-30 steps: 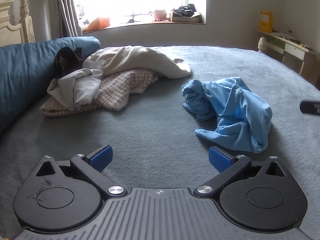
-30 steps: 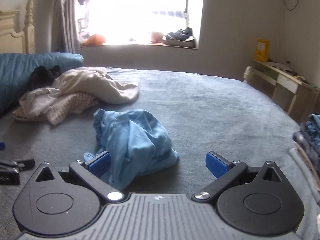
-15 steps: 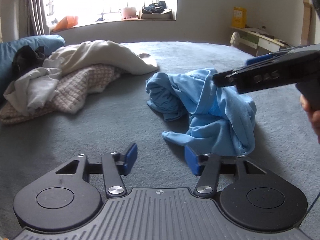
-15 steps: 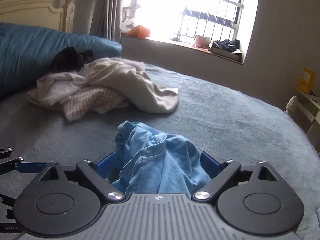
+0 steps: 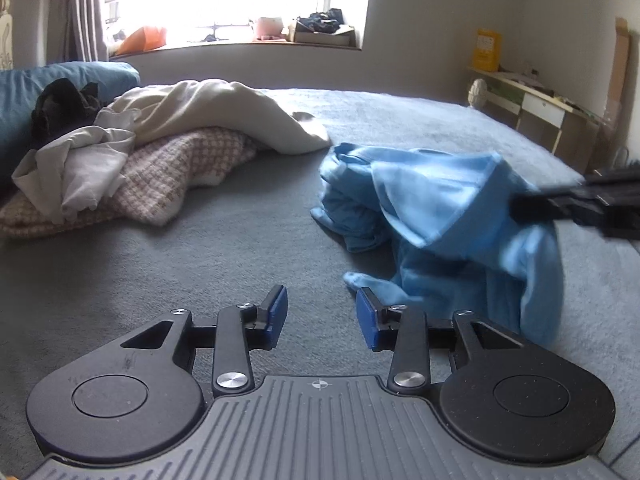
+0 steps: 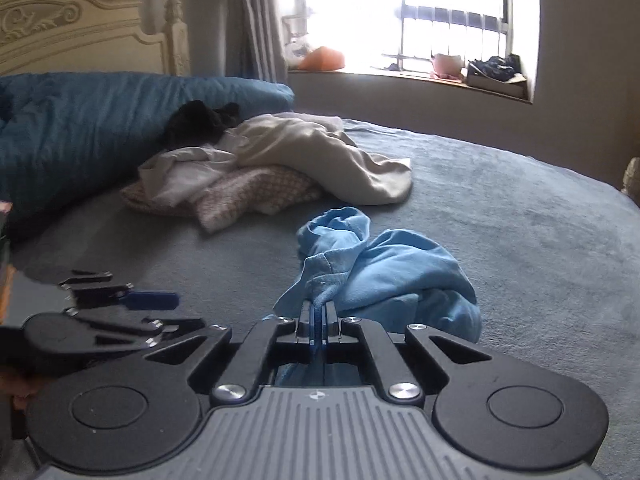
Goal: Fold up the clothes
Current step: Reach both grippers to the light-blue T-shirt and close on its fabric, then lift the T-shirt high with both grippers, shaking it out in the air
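Right gripper (image 6: 319, 322) clamped on crumpled light-blue cotton shirt (image 6: 394, 276); left gripper (image 5: 321, 314) half-wide, closing, empty. No legible writing.

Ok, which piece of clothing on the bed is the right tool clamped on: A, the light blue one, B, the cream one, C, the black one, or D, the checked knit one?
A: in the right wrist view the right tool is shut on a bunched fold of the light blue garment.

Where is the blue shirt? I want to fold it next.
In the right wrist view the blue shirt lies mid-bed, pinched by the right gripper, near the clothes pile.
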`<state>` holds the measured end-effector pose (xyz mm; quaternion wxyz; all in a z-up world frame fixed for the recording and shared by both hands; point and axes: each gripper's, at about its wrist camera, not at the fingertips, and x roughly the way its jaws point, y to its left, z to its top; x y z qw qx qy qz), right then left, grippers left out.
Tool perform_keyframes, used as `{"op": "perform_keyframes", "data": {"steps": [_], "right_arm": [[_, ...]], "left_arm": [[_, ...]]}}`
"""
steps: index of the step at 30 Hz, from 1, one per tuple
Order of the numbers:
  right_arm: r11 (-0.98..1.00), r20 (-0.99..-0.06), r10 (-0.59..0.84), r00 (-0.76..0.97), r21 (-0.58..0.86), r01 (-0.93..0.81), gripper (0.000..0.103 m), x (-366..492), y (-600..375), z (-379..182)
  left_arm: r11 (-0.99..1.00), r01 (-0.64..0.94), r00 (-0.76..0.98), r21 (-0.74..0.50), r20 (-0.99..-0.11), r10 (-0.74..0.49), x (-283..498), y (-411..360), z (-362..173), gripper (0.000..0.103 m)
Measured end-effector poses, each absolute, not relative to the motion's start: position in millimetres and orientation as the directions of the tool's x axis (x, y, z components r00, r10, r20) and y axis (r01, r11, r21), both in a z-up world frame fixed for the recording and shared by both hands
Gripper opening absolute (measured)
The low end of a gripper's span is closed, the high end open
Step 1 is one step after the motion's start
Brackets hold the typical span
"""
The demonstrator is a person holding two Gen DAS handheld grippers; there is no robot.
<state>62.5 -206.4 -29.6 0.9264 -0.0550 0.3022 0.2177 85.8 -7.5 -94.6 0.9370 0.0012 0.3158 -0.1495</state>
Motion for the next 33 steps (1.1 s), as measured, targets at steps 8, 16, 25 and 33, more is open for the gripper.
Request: {"op": "perform_keyframes", "data": {"steps": [8,16,25,33], "right_arm": [[0.773,-0.630,0.536,0.562,0.099,-0.626,0.003,-21,-193,-24],[0.713,-0.691,0.590,0.418,0.204,-0.671,0.003,-86,-199,-23],[0.738,-0.724,0.567,0.393,0.236,-0.632,0.003,-109,-212,-18],[0.766,-0.737,0.538,0.409,0.226,-0.601,0.003,-111,-218,-17]], "left_arm": [[0.946,0.311,0.754,-0.096,-0.581,-0.307,73,-6,-88,0.040],[0.897,0.442,0.693,0.017,-0.641,-0.329,56,-25,-106,0.044],[0.747,0.583,0.720,0.318,-0.628,-0.294,51,-69,-134,0.046],[0.821,0.439,0.828,0.365,-0.519,-0.212,87,-73,-125,0.042]]}}
